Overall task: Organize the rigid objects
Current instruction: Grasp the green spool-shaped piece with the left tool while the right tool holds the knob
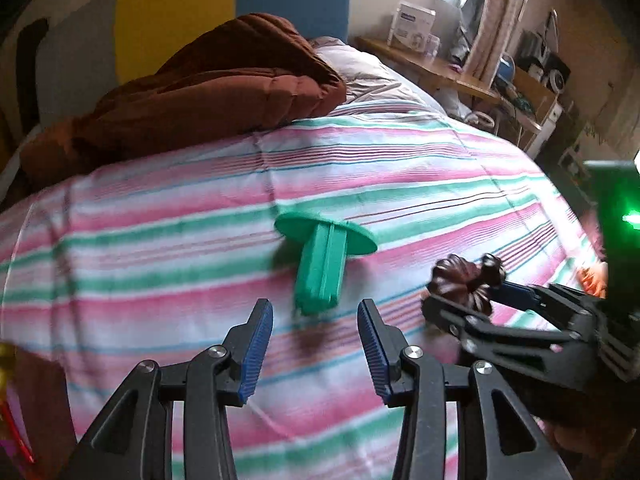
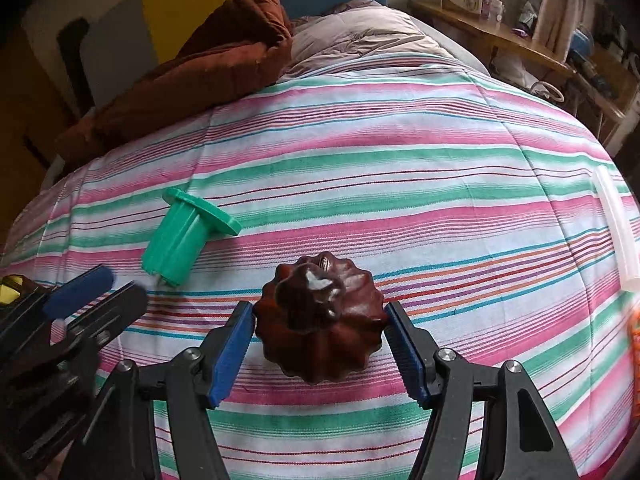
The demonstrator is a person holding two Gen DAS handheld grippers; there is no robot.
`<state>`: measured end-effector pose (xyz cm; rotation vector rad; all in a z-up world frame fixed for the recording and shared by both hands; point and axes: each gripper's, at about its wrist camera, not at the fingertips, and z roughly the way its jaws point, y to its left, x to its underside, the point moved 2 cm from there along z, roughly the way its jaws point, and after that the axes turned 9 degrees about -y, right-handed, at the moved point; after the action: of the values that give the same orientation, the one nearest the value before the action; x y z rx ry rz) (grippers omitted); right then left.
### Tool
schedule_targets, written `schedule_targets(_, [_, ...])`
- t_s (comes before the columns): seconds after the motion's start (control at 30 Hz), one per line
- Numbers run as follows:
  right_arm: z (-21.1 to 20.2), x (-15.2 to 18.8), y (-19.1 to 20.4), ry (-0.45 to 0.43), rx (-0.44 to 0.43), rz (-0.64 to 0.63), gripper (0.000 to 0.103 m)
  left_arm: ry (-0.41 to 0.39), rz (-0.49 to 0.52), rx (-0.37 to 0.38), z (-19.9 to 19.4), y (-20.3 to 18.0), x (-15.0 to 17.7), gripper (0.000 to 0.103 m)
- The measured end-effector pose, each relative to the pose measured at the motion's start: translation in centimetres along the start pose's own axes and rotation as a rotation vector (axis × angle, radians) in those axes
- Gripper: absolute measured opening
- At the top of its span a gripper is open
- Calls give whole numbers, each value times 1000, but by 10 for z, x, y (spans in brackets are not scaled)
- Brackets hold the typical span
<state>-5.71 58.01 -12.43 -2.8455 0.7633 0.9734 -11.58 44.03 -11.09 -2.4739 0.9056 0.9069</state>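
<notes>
A green plastic plunger-like piece (image 1: 322, 264) with a round flange lies on its side on the striped bedspread (image 1: 200, 208). My left gripper (image 1: 316, 334) is open just short of its near end, empty. My right gripper (image 2: 320, 320) is shut on a dark brown ribbed, pumpkin-shaped ornament (image 2: 320, 320) held just above the bed. In the left wrist view the right gripper (image 1: 472, 300) and the ornament (image 1: 460, 284) are to the right of the green piece. In the right wrist view the green piece (image 2: 180, 236) lies at the left, with the left gripper (image 2: 96, 296) near it.
A brown quilt (image 1: 200, 92) is heaped at the head of the bed beside a grey pillow (image 1: 368, 76). A wooden shelf with a white box (image 1: 412, 26) runs along the right wall. A clear tube (image 2: 616, 224) and an orange object (image 2: 634, 332) lie at the bed's right edge.
</notes>
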Motion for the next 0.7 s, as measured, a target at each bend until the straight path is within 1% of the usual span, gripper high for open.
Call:
schedule_targets(0.07, [0,0,-1,3,-5,12,67,-2,17,-25,8,-2,-5,44])
schedule_targets(0.13, [0,-1,-2,6,-9,19,67,-9,16,-34,13,-1,-8,44])
schedule_targets(0.23, [0,-1,-3,9,-12,31,67,-7,18,-22,23,-2,-12,44])
schedule_targets(0.4, [0,-2,-4,15,-17,47,67,-13,-8,9,37,0,-14,44])
schedule_targets(0.43, [0,-2,-4,16,-18,48,67,-16,-14,14,39,0,-14,43])
schedule_targets(0.5, [0,-2,-4,17,-19,51,67,-29,-22,20,43,1,-12,36])
schedule_targets(0.57, [0,-2,-5,17,-18,51,67,-44,1,19,45,-1,-10,31])
schedule_targets(0.7, [0,-2,-5,18,-19,51,67,-113,109,6,43,-10,0,30])
